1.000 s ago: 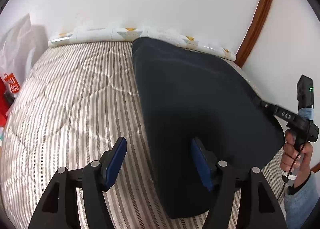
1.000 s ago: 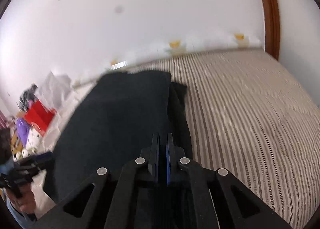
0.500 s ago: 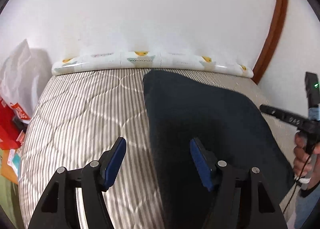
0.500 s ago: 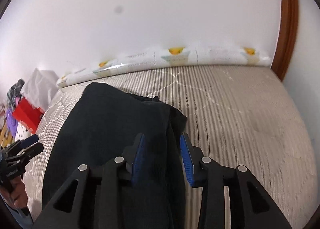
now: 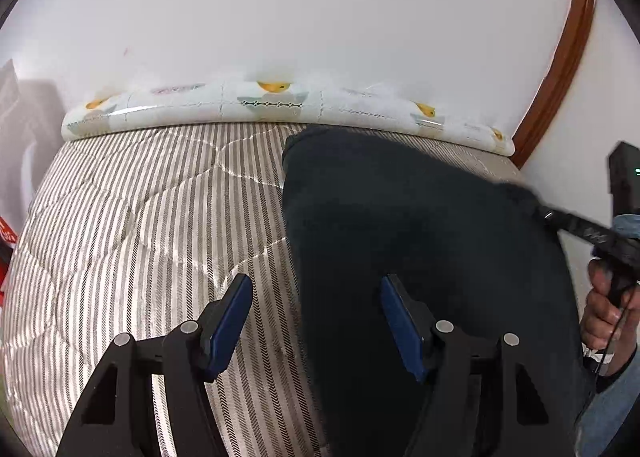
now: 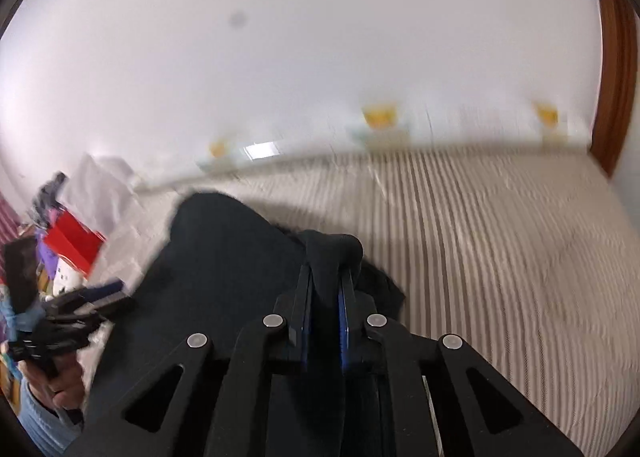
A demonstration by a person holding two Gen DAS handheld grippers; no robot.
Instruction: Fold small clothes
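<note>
A dark navy garment [image 5: 420,225] lies spread on the striped bed [image 5: 140,225]. My left gripper [image 5: 316,289] is open above the garment's left edge, its right finger over the cloth and its left finger over bare quilt. In the right wrist view the garment [image 6: 224,257] is bunched at its right edge. My right gripper [image 6: 326,277] is closing there, with a raised fold of the cloth pinched between the blue pads. That same gripper [image 5: 576,225] shows at the garment's right edge in the left wrist view, held by a hand [image 5: 604,309].
A padded bumper [image 5: 276,105] with yellow prints runs along the white wall behind the bed. A brown wooden door frame [image 5: 560,69] rises at the right. A red box [image 6: 76,245] and other clutter sit off the bed's left side. Bare quilt [image 6: 500,257] stretches right of the garment.
My right gripper opened over the garment's right edge, then closed on a fold of it. The left gripper shifted across the bed with its jaws unchanged.
</note>
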